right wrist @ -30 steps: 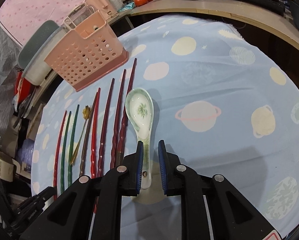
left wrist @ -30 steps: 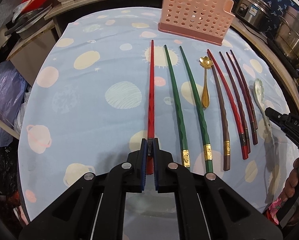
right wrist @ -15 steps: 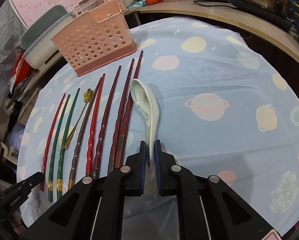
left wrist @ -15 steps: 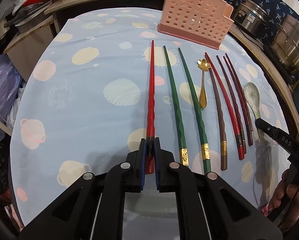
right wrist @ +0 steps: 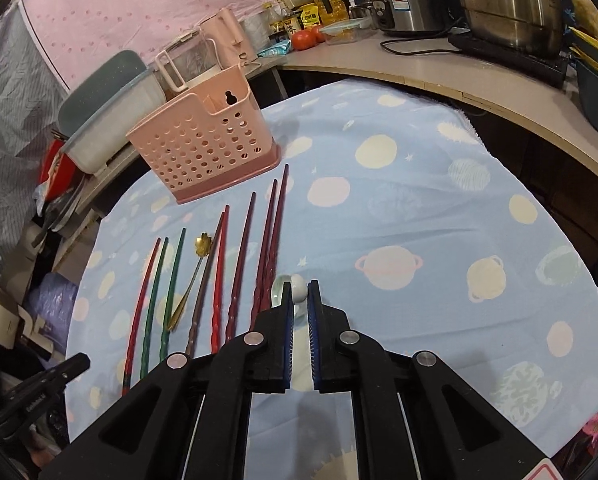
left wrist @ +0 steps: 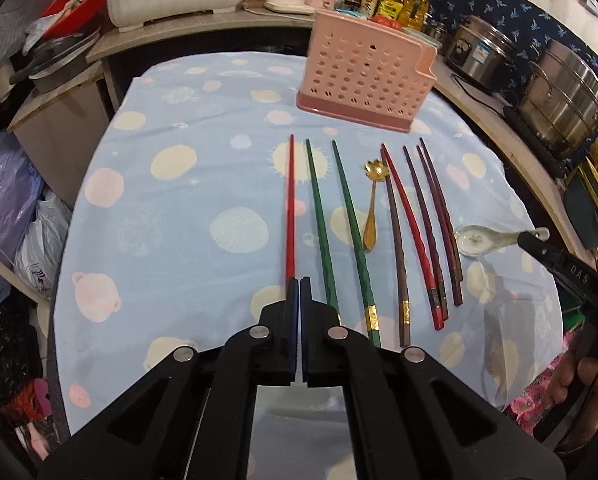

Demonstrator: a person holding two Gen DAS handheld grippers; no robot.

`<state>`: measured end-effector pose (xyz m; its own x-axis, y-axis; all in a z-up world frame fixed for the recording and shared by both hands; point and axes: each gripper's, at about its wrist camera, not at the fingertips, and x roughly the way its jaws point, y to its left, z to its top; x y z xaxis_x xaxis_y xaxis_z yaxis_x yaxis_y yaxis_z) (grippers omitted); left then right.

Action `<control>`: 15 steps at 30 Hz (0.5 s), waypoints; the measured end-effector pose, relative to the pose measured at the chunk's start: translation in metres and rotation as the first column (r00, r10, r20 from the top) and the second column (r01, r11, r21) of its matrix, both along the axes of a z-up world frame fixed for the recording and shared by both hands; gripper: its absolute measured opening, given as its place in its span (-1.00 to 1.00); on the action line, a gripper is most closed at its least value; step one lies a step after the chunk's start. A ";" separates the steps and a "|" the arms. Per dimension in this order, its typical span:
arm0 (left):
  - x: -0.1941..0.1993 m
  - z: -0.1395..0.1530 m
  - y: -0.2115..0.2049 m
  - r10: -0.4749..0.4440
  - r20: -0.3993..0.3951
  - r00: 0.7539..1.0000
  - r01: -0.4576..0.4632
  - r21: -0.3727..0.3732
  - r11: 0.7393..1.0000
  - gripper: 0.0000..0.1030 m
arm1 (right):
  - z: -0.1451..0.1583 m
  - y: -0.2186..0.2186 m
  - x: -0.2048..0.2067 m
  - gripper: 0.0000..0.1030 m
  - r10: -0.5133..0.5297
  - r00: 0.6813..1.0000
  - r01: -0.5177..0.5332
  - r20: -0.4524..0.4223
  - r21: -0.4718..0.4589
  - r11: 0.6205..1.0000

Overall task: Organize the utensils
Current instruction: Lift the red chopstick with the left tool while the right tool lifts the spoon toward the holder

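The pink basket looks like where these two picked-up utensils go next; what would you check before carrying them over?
1. Left gripper shut on the red chopstick: ok.
2. Right gripper shut on the white spoon by its handle: ok; its jaws have just been closing.
3. Spoon clear of the cloth: ok, it hangs lifted in the left wrist view.
4. Chopstick's far tip clear of the table: cannot tell.
5. Pink basket upright with an open top: ok.
6. Path to the basket: ok for height, but the green chopsticks and gold spoon lie below it.
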<state>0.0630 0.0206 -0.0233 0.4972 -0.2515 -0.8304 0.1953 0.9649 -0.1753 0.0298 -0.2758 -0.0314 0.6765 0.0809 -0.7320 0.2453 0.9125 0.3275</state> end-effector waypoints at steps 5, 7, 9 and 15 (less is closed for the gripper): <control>-0.005 -0.034 -0.004 -0.010 -0.082 0.997 0.012 0.029 0.999 -0.75 | -0.007 0.001 -0.005 -0.86 0.000 1.000 0.000 -0.013 0.002 1.000; -0.006 -0.044 -0.004 -0.016 -0.106 0.994 0.019 0.025 1.000 -0.75 | -0.008 0.001 -0.007 -0.86 0.000 1.000 0.000 -0.015 0.006 1.000; -0.009 -0.047 -0.004 -0.017 -0.098 0.995 0.019 0.023 1.000 -0.74 | -0.008 0.002 -0.008 -0.86 0.002 1.000 -0.001 -0.017 0.006 1.000; -0.010 -0.047 -0.004 -0.030 -0.097 0.995 0.032 0.016 0.999 -0.85 | -0.010 0.006 -0.013 -0.86 0.009 1.000 -0.009 -0.025 0.009 1.000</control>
